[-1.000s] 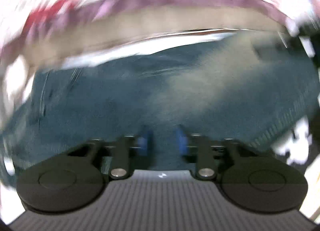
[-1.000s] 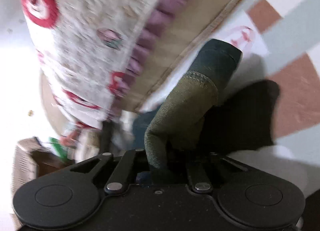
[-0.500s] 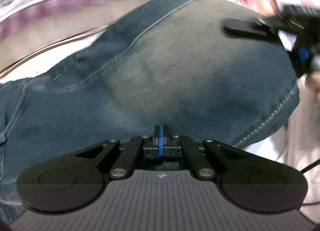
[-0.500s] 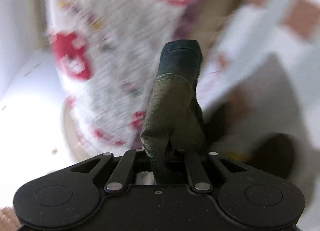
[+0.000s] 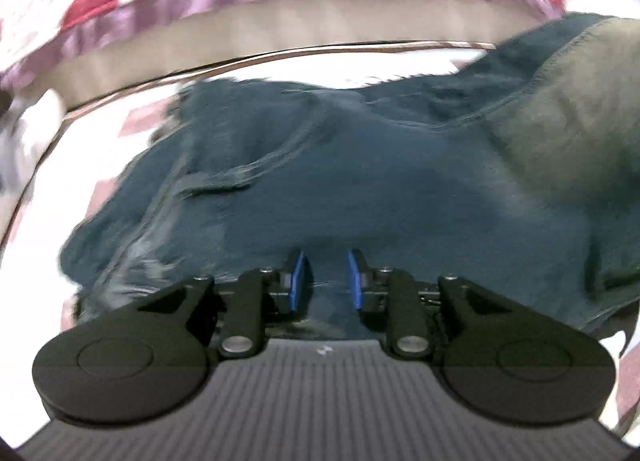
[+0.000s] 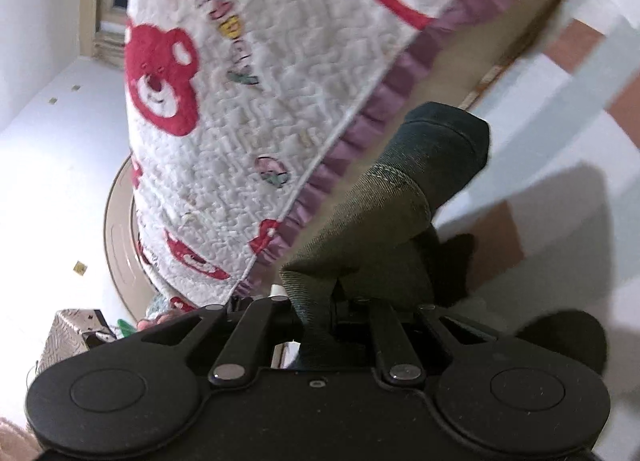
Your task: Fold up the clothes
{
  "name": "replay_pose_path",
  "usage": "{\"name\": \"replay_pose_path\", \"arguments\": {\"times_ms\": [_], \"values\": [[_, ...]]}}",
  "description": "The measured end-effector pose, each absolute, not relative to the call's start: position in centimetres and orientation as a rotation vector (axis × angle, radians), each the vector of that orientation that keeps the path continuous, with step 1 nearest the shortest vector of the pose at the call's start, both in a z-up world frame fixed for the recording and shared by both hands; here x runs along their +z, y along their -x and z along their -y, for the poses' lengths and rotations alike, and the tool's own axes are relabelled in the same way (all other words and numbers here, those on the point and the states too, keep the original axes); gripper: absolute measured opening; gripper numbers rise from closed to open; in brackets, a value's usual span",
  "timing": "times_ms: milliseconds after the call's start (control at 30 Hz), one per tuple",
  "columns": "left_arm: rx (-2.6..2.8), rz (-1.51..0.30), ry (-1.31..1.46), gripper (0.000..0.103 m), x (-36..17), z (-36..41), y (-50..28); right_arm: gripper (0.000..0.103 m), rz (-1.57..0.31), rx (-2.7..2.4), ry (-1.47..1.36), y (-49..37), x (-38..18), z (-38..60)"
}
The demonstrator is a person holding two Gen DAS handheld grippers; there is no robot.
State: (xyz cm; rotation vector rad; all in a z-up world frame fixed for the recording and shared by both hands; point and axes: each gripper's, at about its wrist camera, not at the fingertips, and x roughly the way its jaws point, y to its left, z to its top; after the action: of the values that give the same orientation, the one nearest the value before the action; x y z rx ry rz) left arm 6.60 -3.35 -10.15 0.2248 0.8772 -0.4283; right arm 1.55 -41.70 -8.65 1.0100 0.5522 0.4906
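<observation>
Dark blue jeans lie spread on the floor below my left gripper. Its jaws are opening; the blue pads stand apart over the denim and do not press on it. A faded leg of the jeans rises at the right of the left wrist view. In the right wrist view, my right gripper is shut on a bunched fold of the jeans. That fold stands up from the jaws, its hem at the top, and hides the fingertips.
A white quilt with red bears and a purple frill hangs over the bed edge close beside the jeans. White and brown floor tiles lie to the right. A woven box sits low at the left.
My left gripper's pads were pressed together half a second ago and now stand apart; its view has swung back over the jeans. My right gripper has lifted, keeping its hold on the fold.
</observation>
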Motion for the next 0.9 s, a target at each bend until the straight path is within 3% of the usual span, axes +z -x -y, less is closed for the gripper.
{"name": "replay_pose_path", "arguments": {"times_ms": [333, 633, 800, 833, 900], "values": [[-0.335, -0.809, -0.015, 0.025, -7.8, -3.7, -6.5, 0.012, -0.664, 0.69, -0.64, -10.0, -2.2, 26.1], [-0.294, -0.788, 0.127, 0.026, -8.5, -9.1, -7.0, 0.012, -0.822, 0.615, -0.541, -15.2, -9.9, 14.1], [-0.253, -0.803, 0.193, 0.028, -9.2, -11.3, -6.3, 0.013, -0.857, 0.641, -0.396, -16.4, -9.5, 10.6], [-0.251, -0.807, 0.211, 0.028, -9.2, -11.8, -6.3, 0.014, -0.885, 0.632, -0.354, -17.2, -10.0, 9.7], [-0.245, -0.808, 0.233, 0.028, -9.3, -12.5, -6.4, 0.027, -0.96, 0.631, -0.308, -18.5, -11.4, 8.4]]}}
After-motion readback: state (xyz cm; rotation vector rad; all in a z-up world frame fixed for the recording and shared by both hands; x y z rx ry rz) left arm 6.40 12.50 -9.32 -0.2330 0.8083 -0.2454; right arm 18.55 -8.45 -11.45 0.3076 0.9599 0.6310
